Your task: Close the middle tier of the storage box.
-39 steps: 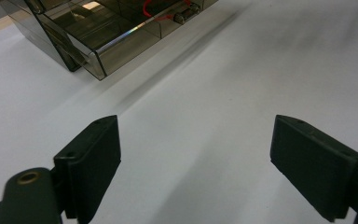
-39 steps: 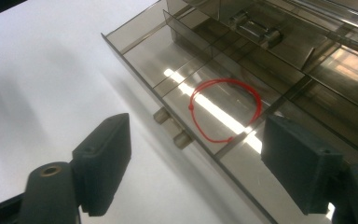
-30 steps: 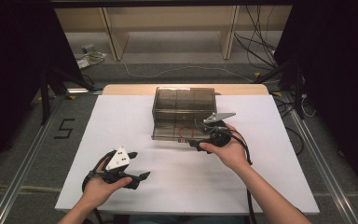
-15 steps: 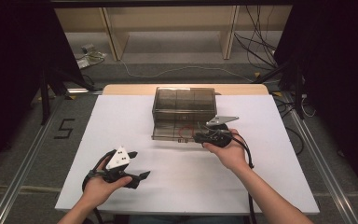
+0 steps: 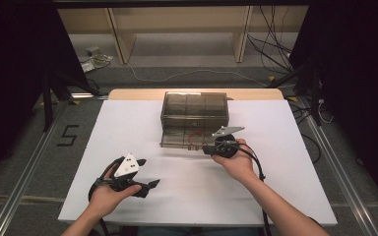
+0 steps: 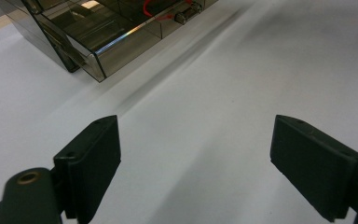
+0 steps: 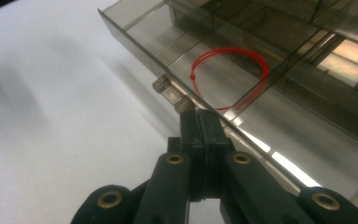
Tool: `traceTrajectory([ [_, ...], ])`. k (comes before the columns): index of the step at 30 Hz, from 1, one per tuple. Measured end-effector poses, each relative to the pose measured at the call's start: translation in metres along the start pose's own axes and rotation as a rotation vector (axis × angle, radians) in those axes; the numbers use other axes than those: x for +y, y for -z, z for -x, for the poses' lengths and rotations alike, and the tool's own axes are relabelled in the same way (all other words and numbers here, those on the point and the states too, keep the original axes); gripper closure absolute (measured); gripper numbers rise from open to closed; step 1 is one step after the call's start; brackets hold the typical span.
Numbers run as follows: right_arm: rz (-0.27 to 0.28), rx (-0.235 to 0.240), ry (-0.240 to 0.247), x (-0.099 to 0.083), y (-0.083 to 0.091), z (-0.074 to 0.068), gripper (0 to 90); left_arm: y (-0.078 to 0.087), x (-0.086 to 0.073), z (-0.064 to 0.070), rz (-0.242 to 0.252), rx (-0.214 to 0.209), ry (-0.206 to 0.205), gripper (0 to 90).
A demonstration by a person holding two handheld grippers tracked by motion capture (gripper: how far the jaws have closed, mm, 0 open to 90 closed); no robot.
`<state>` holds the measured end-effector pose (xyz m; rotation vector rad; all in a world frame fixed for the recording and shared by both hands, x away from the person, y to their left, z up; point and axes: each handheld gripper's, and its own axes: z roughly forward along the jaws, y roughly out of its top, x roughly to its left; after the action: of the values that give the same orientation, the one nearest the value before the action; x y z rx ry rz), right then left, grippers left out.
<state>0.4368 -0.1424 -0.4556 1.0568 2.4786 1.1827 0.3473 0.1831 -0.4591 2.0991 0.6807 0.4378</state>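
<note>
- Two grippers are at work on a white table: the right gripper is at the front of a smoked clear drawer box, and the left gripper rests low near the table's front-left.
- Right gripper: its jaws are pressed together, with no gap between them in the right gripper view. They meet at the front wall of the pulled-out drawer, right at the small clear knob. Whether they pinch the knob's end or the wall's rim, the pictures do not settle.
- Left gripper: jaws spread wide, holding nothing, with bare white table between them in the left gripper view.
- Drawer: it stands partly out of the box, toward the person. A red string loop lies flat on the drawer floor, just behind the front wall and just beyond the right gripper's tips.
- Box relative to the left gripper: well apart, up and to the right in the high view; the drawer's corner shows at the top of the left gripper view.
- Room: open white surface lies in front of the drawer and to both sides of the box. The box sits close to the table's far edge.
</note>
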Motion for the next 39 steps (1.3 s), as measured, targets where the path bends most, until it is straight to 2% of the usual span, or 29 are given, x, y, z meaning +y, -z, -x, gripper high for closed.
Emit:
traceTrajectory([
  [6,-0.028,-0.021,0.009,-0.001,-0.012,-0.006,90.0,0.001,-0.001,0.001,0.008,-0.006,0.002,16.1],
  [12,-0.031,-0.047,0.004,0.000,-0.017,-0.006,90.0,0.002,-0.001,0.002,0.008,-0.010,-0.003,16.1],
  [20,-0.019,-0.079,-0.003,0.002,-0.017,-0.002,90.0,-0.001,0.000,0.001,0.005,-0.010,-0.003,16.0],
  [39,-0.003,-0.111,-0.009,0.006,-0.021,0.003,90.0,0.000,0.000,0.001,0.006,-0.009,-0.004,16.1],
])
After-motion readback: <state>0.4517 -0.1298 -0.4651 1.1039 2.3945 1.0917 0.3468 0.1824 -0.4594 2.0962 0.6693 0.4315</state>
